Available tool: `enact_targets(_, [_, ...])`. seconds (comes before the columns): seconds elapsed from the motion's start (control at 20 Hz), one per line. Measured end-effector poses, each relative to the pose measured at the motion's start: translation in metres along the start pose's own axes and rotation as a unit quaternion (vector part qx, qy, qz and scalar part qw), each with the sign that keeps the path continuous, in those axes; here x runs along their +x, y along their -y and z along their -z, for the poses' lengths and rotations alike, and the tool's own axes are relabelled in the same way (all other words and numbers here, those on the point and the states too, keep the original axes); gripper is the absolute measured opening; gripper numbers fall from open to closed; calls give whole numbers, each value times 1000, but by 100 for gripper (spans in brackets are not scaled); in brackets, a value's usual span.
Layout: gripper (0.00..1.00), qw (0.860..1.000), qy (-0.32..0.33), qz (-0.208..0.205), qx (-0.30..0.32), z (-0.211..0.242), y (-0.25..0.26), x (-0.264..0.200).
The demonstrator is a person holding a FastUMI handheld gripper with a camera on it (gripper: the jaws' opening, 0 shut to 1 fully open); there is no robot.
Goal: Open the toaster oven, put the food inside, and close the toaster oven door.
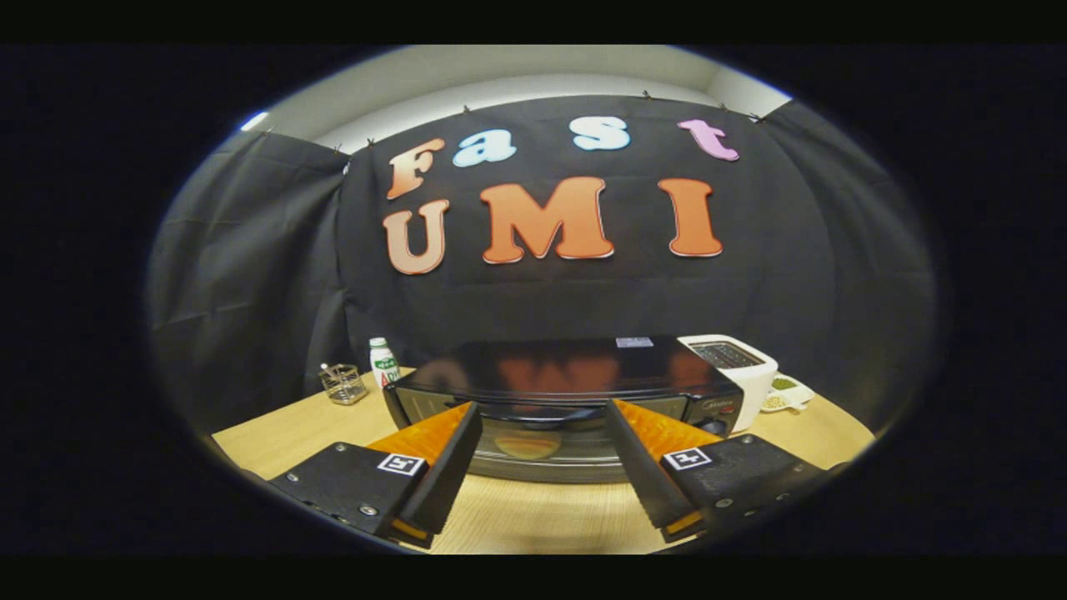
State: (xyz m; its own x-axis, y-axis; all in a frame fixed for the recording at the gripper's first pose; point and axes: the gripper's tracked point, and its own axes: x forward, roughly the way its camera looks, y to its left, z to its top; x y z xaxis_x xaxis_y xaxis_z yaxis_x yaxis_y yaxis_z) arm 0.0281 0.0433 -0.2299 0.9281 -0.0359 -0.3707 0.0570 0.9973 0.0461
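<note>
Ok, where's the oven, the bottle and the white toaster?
Oven (567,367): gripper view, on its shiny black top, just ahead of the open fingers.
Bottle (383,363): gripper view, on its label.
Toaster (754,375): gripper view, on its white side.

The gripper (542,417) is hovering over the table (533,517), its fingers spread wide with nothing between them. Just ahead of the fingertips the toaster oven (567,392) is sitting, door closed, handle (542,412) facing the gap. Beyond and left are standing a glass jar (343,384) and a bottle (383,363) — to the right a toaster (738,367), a small dish (788,392) lying just beside it.
</note>
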Motion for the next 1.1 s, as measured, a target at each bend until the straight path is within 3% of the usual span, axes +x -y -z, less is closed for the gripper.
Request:
enact_targets(0.35, [89,995,91,-8,-35,-78,2,-58])
enact_targets(0.85, [89,986,165,-4,-33,-150,14,-118])
enact_targets(1.1, [89,976,205,-1,-72,-183,11,-146])
